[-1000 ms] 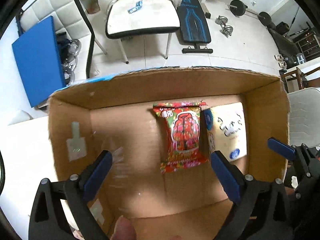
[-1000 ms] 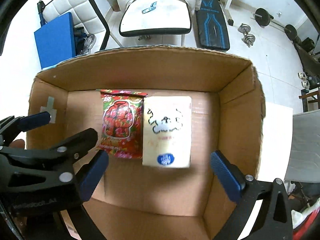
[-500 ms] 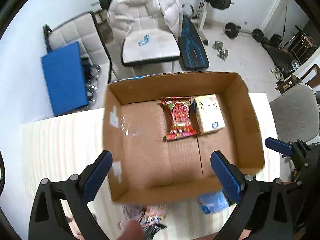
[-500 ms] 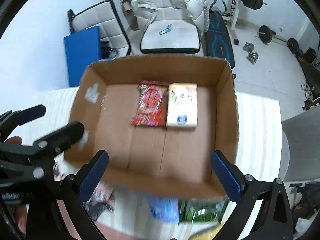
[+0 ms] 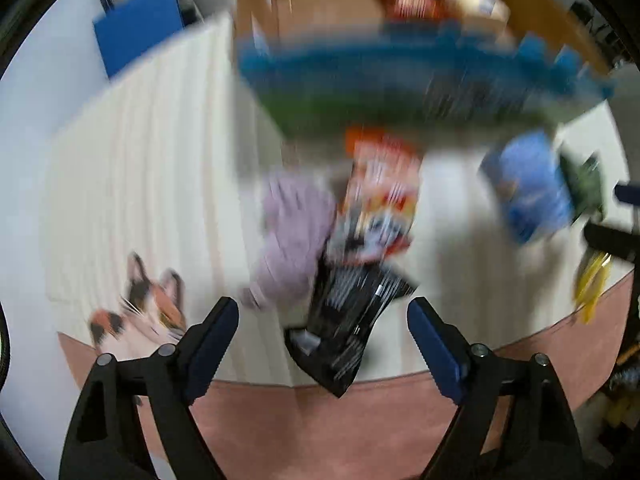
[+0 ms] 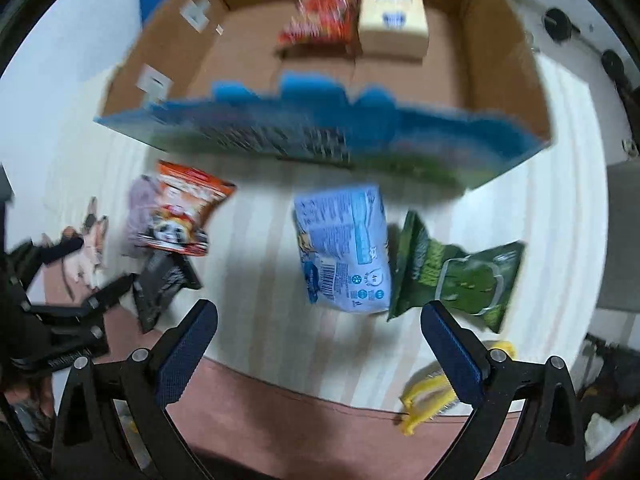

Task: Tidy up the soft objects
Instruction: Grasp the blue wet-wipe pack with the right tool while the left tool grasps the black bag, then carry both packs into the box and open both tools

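A cardboard box (image 6: pixel 496 60) stands at the back of the table; inside lie a red snack bag (image 6: pixel 320 16) and a cream pack (image 6: pixel 394 16). In front of it lie a blue pack (image 6: pixel 344 248), a green bag (image 6: pixel 456 272), an orange panda bag (image 6: pixel 184 208), a black bag (image 6: pixel 164 280) and a lilac cloth (image 6: pixel 138 208). My left gripper (image 5: pixel 323 332) is open and empty, just above the black bag (image 5: pixel 348 320). My right gripper (image 6: pixel 318 330) is open and empty, near the blue pack. The left view is blurred.
A yellow packet (image 6: pixel 424 396) lies at the table's front edge on the right. A cat-print item (image 5: pixel 140 312) lies front left. The table top is cream with a pink rim (image 6: pixel 304 416). The left gripper's body (image 6: pixel 60 312) shows at the right view's left edge.
Both grippers have pulled back out of the box and tilted down toward the items on the table in front of it. Both stay open and empty.
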